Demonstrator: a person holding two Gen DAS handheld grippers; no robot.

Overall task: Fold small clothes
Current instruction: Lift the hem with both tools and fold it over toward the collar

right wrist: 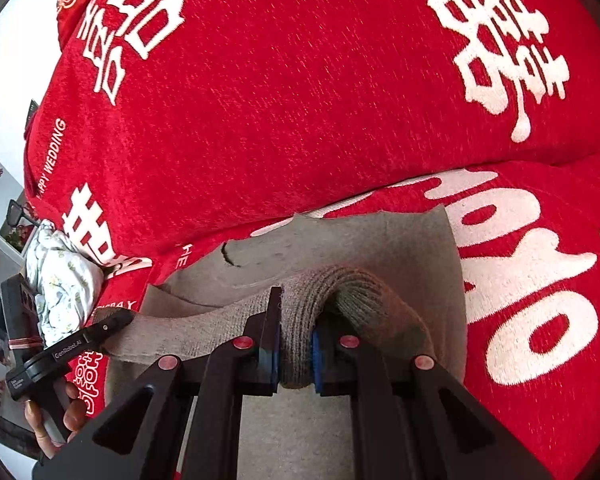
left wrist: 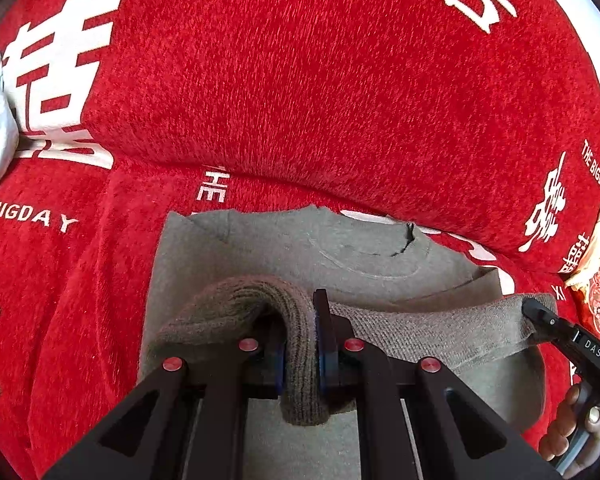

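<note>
both claws are clamped on the ribbed hem of a grey sweater (left wrist: 360, 256): left claw (left wrist: 300, 344) on 1 corner, right claw (right wrist: 294, 344) on the other, hem lifted over the rest lying flat on a red sofa cover (left wrist: 260, 80).

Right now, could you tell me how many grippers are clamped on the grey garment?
2: the left gripper pinches the grey garment at its ribbed hem's left end, the right gripper at the right end.

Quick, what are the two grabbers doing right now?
Left gripper: shut on the sweater hem.
Right gripper: shut on the sweater hem too.
</note>
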